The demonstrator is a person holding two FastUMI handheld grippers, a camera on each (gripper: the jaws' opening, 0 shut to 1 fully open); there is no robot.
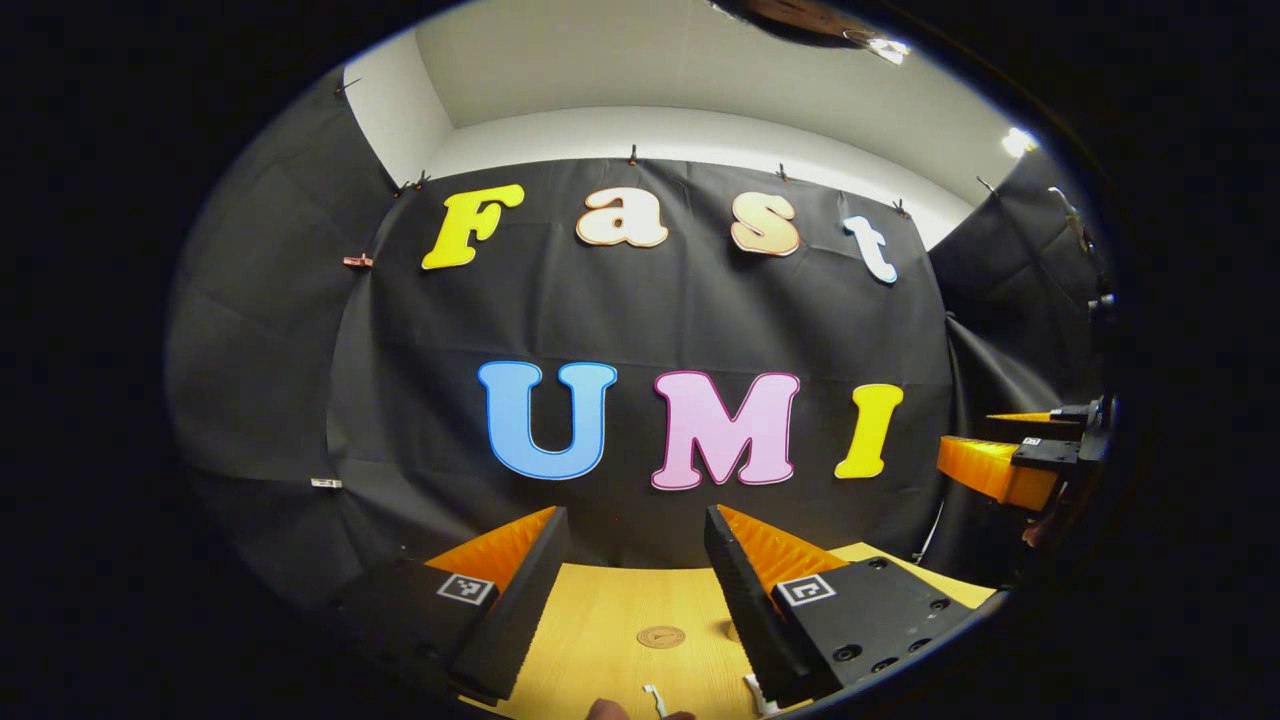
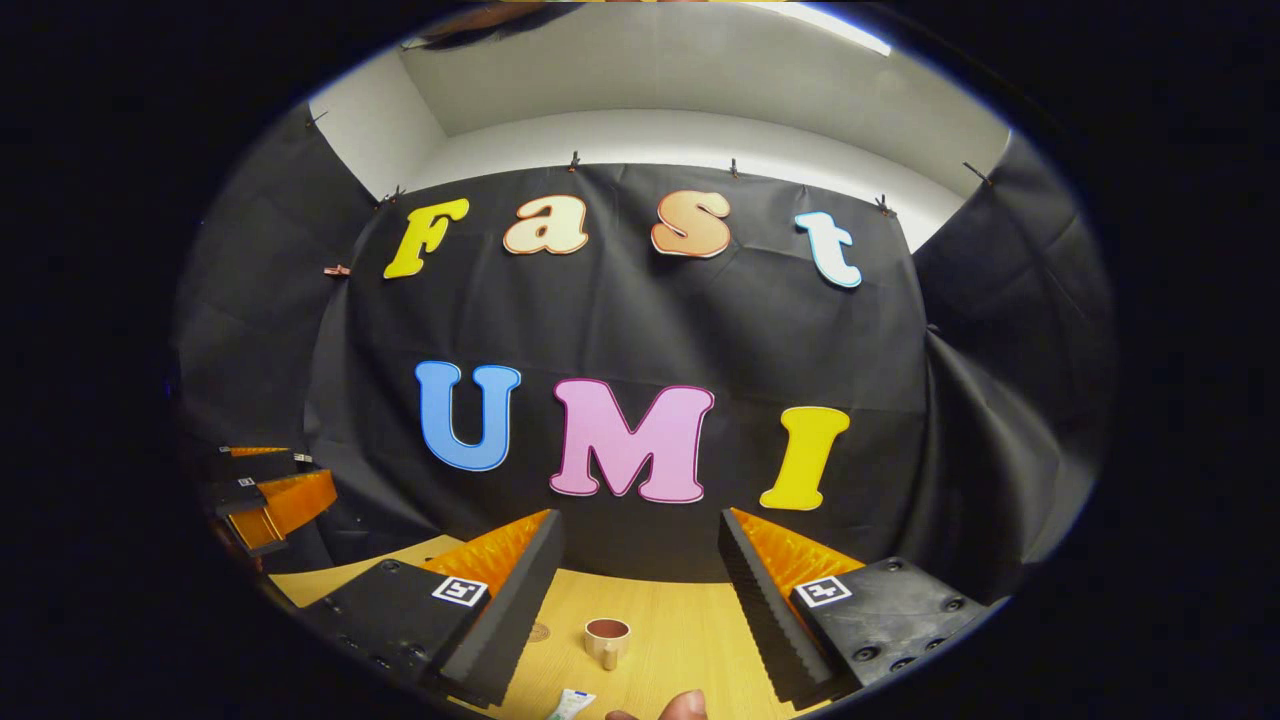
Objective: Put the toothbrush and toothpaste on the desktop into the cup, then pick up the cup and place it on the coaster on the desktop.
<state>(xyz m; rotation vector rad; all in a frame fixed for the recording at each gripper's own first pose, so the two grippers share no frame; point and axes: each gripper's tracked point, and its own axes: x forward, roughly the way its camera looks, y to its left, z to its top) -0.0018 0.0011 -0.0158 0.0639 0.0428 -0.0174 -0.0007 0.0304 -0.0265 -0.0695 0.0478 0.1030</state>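
Both grippers are held above the desk (image 2: 690, 620), each with its fingers spread wide and nothing between them.

In the left gripper view, the left gripper (image 1: 635, 580) points over the desk toward the coaster (image 1: 661, 636), a small round disc lying flat on the wood. At the bottom edge, two small white pieces (image 1: 655, 698) are visible; I cannot tell what they are. The right gripper (image 1: 1000, 465) shows at the right edge, in the air.

In the right gripper view, the right gripper (image 2: 640, 590) looks down at the cup (image 2: 607, 640), which stands upright on the desk. Its inside looks empty. The toothpaste (image 2: 570, 704) lies on the desk near the cup, at the bottom edge, apart from it. The left gripper (image 2: 270, 500) shows at the left edge. A fingertip (image 2: 685, 706) shows at the bottom.
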